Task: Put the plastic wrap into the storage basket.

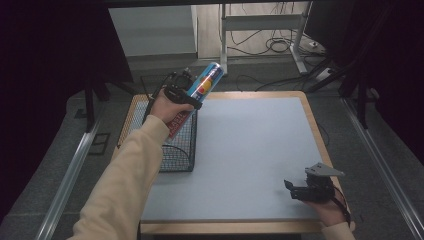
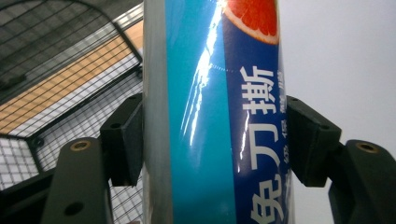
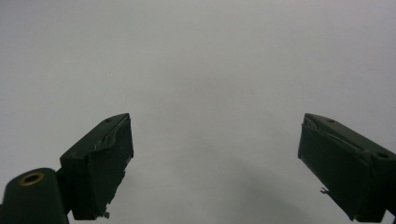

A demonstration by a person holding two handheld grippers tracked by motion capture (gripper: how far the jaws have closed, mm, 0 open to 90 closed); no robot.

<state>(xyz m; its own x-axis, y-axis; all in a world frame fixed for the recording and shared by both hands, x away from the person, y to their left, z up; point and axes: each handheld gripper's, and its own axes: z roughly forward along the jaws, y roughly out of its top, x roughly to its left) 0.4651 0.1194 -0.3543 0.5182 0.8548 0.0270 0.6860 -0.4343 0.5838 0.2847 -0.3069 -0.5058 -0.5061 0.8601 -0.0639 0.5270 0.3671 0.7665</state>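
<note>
I have the left gripper (image 1: 186,92) clamped on a long blue box (image 1: 200,91), both pads pressed flat against its 2 long sides in the left gripper view (image 2: 212,116). I'm holding it tilted, upper end leaning away to the right, above the wire basket (image 1: 177,150) at the table's (image 1: 250,150) left edge; that angle, I judge, lets the lower end go in first. The right gripper (image 1: 300,189) rests near the right front corner with its jaws wide apart and nothing between them, parked well clear of the basket.
</note>
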